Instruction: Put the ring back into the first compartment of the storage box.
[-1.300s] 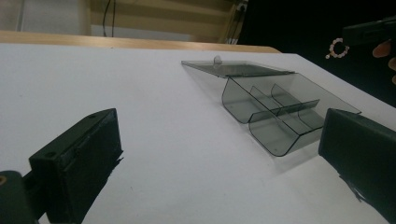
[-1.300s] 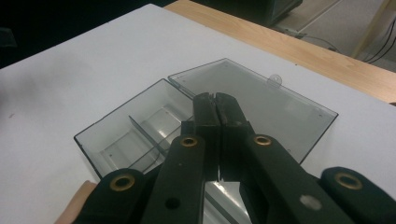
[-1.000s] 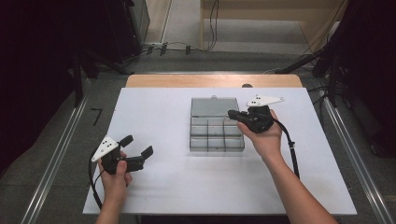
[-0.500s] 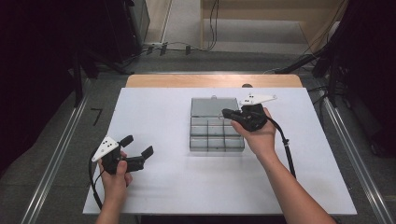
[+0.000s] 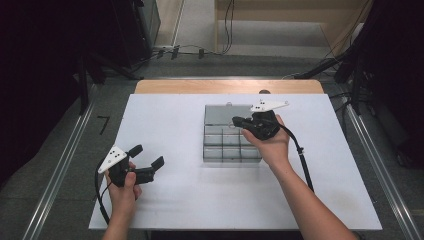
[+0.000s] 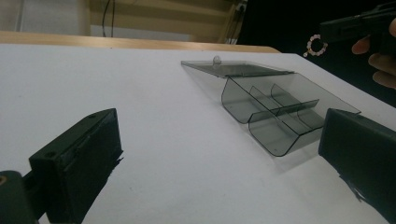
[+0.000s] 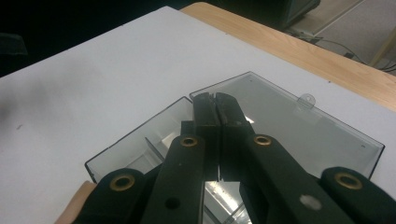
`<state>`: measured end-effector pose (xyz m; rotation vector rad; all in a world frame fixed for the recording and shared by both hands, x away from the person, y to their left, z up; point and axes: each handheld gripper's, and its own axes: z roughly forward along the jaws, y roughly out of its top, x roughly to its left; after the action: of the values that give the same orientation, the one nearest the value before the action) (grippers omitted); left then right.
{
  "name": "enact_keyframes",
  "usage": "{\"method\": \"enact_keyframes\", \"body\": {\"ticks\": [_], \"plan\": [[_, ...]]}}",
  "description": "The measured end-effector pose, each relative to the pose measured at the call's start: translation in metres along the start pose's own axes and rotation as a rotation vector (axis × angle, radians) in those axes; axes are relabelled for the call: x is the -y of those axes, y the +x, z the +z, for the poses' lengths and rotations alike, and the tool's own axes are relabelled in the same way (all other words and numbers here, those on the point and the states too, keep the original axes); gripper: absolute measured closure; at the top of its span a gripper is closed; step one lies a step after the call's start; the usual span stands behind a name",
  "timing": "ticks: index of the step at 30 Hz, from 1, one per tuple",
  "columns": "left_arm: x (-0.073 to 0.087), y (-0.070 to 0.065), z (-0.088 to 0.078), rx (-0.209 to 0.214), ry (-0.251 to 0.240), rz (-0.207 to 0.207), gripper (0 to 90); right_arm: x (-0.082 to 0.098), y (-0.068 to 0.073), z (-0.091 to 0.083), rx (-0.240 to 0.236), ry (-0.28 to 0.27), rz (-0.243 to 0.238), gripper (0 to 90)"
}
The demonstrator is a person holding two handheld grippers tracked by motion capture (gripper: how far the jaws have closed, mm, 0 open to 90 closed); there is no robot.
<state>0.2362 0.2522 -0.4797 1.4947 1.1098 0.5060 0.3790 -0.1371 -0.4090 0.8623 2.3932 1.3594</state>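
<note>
A clear grey compartment box (image 5: 222,147) lies mid-table with its lid (image 5: 220,114) folded flat toward the far side. My right gripper (image 5: 235,120) hovers over the box's right part, pointing left, jaws shut. In the left gripper view a small ring of pale beads (image 6: 316,45) hangs at its tip, pinched there. From the right gripper view the shut jaws (image 7: 215,98) point over the lid (image 7: 299,135). My left gripper (image 5: 147,155) rests near the table's front left, open and holding nothing, facing the box (image 6: 280,119).
The white tabletop (image 5: 170,115) has bare room left and in front of the box. A wooden strip (image 5: 200,86) runs along its far edge. The right gripper's cable (image 5: 302,160) trails beside the forearm. Metal rails (image 5: 65,160) flank the table.
My right gripper has drifted slightly left over the box, jaws still shut. The left hand has stayed put.
</note>
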Motion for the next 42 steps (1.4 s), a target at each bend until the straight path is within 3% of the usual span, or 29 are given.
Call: {"method": "enact_keyframes", "body": {"ticks": [42], "plan": [[0.001,0.001,0.001,-0.001,0.006,0.002,0.0,0.002,0.012,0.044,-0.034,0.029,-0.012,86.6]]}}
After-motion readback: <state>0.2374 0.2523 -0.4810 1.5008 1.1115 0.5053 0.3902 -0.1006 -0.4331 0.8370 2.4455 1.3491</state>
